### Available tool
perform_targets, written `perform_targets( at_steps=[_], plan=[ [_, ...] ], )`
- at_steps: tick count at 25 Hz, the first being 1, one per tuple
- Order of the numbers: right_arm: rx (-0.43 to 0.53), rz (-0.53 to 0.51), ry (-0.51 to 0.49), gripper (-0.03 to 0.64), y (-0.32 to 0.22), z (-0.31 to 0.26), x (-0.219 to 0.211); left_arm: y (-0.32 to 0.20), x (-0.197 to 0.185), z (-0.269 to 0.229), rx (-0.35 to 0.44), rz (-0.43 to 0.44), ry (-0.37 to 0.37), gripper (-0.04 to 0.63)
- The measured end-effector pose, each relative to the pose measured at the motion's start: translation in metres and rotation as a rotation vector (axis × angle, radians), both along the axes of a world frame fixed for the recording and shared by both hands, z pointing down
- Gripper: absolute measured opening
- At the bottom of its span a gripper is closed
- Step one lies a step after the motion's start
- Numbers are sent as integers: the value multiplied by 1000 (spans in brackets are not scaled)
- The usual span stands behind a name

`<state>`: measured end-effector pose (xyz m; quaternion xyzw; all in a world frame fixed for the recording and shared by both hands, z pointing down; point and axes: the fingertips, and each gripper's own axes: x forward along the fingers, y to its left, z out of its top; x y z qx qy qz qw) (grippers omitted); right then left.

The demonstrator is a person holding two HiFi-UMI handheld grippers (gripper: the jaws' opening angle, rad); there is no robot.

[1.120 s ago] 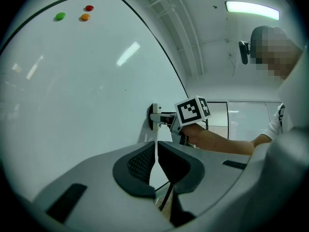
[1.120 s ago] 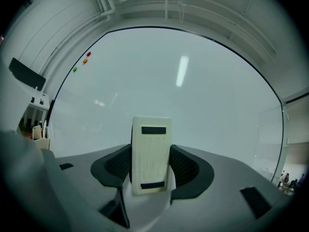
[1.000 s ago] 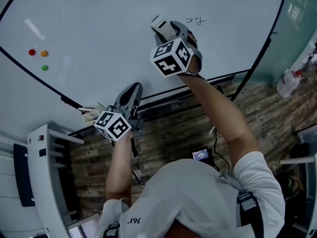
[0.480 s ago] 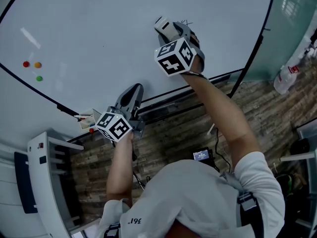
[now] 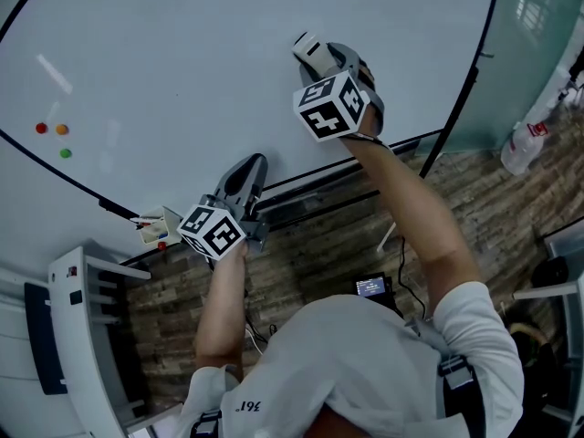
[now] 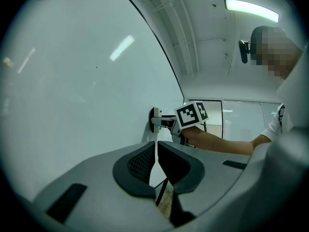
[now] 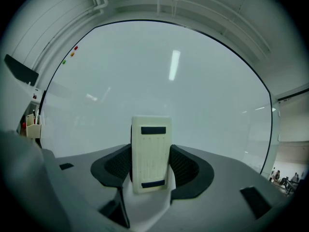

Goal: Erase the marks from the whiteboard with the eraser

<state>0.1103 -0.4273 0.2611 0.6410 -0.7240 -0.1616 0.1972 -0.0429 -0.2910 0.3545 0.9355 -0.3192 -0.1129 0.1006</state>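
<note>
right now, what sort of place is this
Probably an office or meeting room: a large wall-mounted whiteboard with coloured magnets, a ceiling strip light, and what looks like a glass partition beside it.

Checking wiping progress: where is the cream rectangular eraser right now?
Clamped in the right gripper, the cream rectangular eraser sits against the whiteboard, upper centre in the head view.

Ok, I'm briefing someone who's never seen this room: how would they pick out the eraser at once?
Find the big whiteboard in the head view. Near its lower edge the right gripper reaches up to it; the eraser is the cream slab clamped between its jaws. Two dark bars mark its back, and the left gripper is shut on nothing.
</note>
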Motion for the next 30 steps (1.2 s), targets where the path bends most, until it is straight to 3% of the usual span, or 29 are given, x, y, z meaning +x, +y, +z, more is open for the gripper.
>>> perform_targets(
  at_steps=[14, 30],
  plan=[
    [-8, 51, -3, 258, -6, 4, 64, -6, 40, 3, -4, 23, 2, 8],
    [-12, 51, 23, 258, -7, 2, 87, -6, 44, 4, -7, 6, -6, 8]
  ],
)
